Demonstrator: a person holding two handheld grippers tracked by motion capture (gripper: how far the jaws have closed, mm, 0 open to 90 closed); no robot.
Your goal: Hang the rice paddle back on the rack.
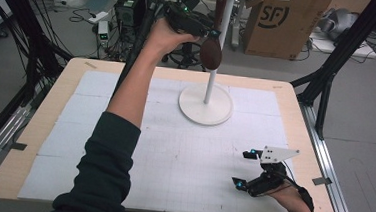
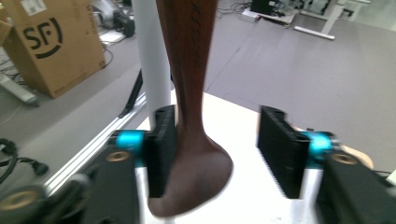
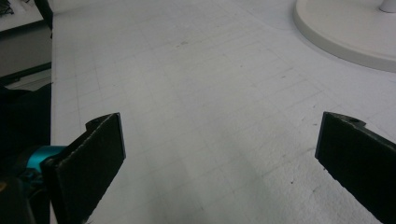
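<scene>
A dark brown wooden spoon hangs bowl-down beside the white pole of a stand with a round white base at the back middle of the table. My left gripper is held high against it. In the left gripper view the spoon sits between the parted jaws of that gripper, close against the left pad and well apart from the right pad. My right gripper rests near the table's front right corner, jaws wide with only bare mat between them.
A white gridded mat covers the wooden table. The stand's base lies ahead of the right gripper. A cardboard box, cables and black frame legs stand on the floor beyond the table.
</scene>
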